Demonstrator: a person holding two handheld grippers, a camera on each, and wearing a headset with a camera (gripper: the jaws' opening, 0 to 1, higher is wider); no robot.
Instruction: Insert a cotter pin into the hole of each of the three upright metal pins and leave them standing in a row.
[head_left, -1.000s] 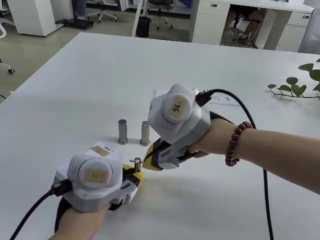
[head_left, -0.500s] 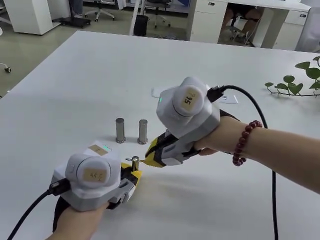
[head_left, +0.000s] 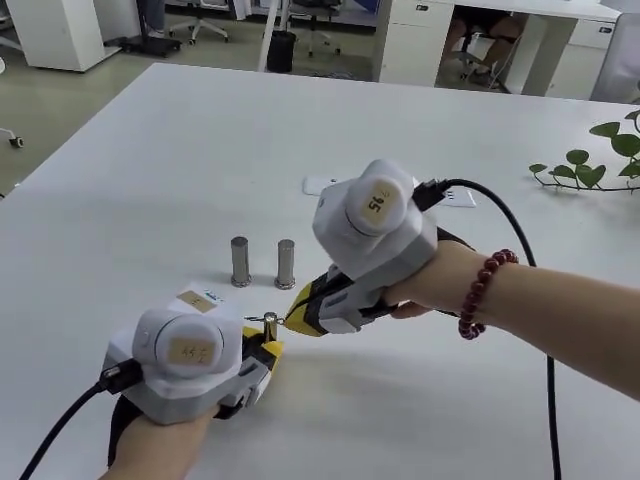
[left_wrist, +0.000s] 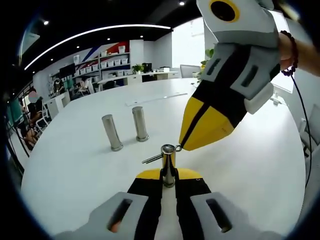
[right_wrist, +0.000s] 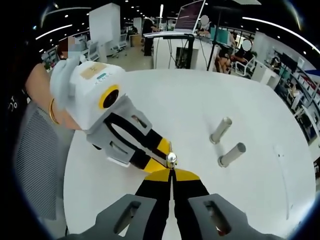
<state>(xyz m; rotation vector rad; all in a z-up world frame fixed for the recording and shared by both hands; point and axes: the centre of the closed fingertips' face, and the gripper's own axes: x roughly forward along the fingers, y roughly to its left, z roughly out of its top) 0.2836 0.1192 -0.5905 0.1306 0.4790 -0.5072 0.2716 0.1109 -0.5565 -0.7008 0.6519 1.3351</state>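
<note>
We held the left gripper (left_wrist: 168, 176) low over the white desk (head_left: 180, 150). Its yellow-tipped fingers (left_wrist: 150, 175) were pressed narrow on the lower part of one metal pin (left_wrist: 168, 157). That pin stood upright between them, near our edge of the desk. We could not tell whether its base touched the desk, since the fingers hid it.

The right gripper (head_left: 293, 319) sat just to the right, with its tip pointed at the head of that pin. Its fingers (right_wrist: 187, 176) were all but together and pinched the loop end of a cotter pin (left_wrist: 152, 158). In the left gripper view the thin legs of the cotter pin stuck out past the far side of the pin's head. The loop sat at the yellow tip on the near side.

The second pin (head_left: 240, 261) and the third pin (head_left: 286, 264) stood upright on the desk, near each other but apart. Both were a little farther from us than the held one.

A black cable (head_left: 551, 420) ran from the back of the right gripper. A red bead bracelet (head_left: 478, 290) circled that wrist. A green plant (head_left: 585, 165) lay at the far right of the desk.
</note>
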